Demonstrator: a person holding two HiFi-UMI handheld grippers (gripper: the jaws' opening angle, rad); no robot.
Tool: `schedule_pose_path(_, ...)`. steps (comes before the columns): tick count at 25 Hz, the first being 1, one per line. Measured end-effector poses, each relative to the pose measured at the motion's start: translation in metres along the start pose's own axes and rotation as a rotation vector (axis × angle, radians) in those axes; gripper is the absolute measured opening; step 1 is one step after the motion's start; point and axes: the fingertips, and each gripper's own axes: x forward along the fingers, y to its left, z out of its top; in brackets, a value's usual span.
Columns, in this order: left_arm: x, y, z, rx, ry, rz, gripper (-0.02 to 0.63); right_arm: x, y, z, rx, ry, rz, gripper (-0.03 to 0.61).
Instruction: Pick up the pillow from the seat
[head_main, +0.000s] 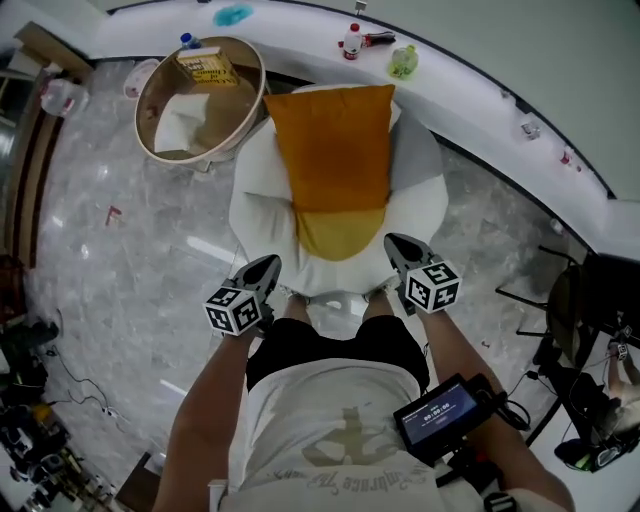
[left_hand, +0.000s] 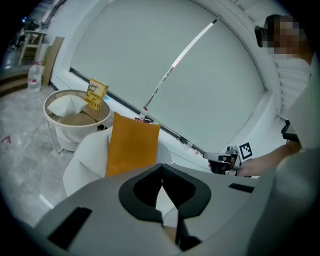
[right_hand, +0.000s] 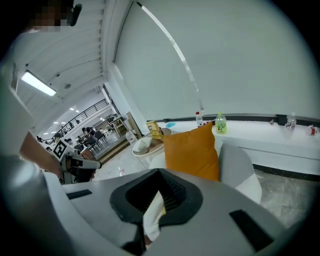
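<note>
Pillow (head_main: 333, 150): orange, and it stands on the white seat (head_main: 425, 205), leaning against the backrest. Nothing touches it.

Your left tongs (head_main: 265, 266) sit at the near left edge of the seat. The jaws are closed together with nothing held. In the left gripper view the pillow lies ahead of the closed jaws, well clear of them.

Your right tongs (head_main: 397, 245) sit at the near right edge of the seat, just beside the pillow's lower corner but apart from it. These jaws are likewise closed on nothing. In the right gripper view the pillow stands ahead and slightly right of the jaw line.

To the left of the seat stands a round basket (head_main: 150, 120) holding a yellow box (head_main: 208, 68). Behind the seat, a white ledge (head_main: 300, 20) carries a green bottle (head_main: 403, 62).
</note>
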Motion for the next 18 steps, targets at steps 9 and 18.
schedule_pose_path(9,0.076,-0.006,-0.035,0.075,0.141,0.002,0.009,0.009,-0.065,-0.037,0.084,0.028,-0.051,0.012)
schedule_pose_path(18,0.112,0.014,-0.052,0.065,0.170,-0.021,0.009,0.043,-0.082,-0.076,0.118,0.070,-0.047,0.012)
